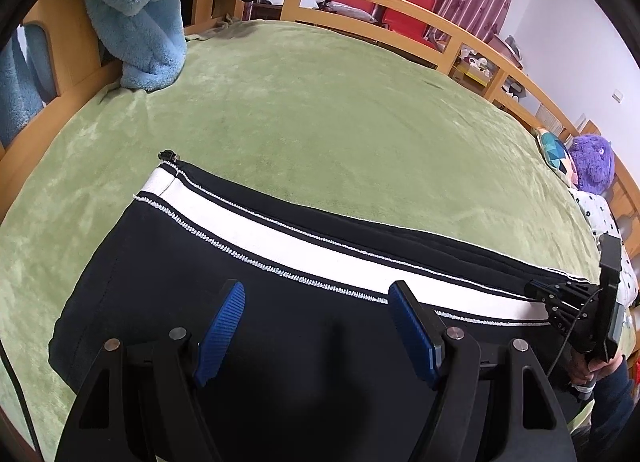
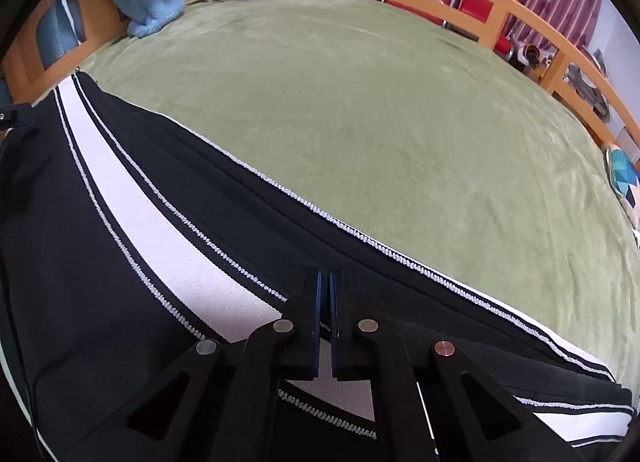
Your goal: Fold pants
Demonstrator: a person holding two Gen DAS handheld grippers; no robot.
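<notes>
On green bedspread [image 1: 320,110]: dark pants [image 1: 140,282] with white side stripe, lying flat, near edge cut off. Left gripper [image 1: 316,326]: jaws apart above the fabric, holding nothing. Right gripper [image 2: 325,282]: jaws pressed together at the stripe; whether cloth is pinched cannot be made out.

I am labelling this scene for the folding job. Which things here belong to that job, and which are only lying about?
Belongs to the job:
black pants with white side stripe
left hand-held gripper
right hand-held gripper

Lying about:
blue fleece blanket
purple plush toy
patterned cushion
</notes>
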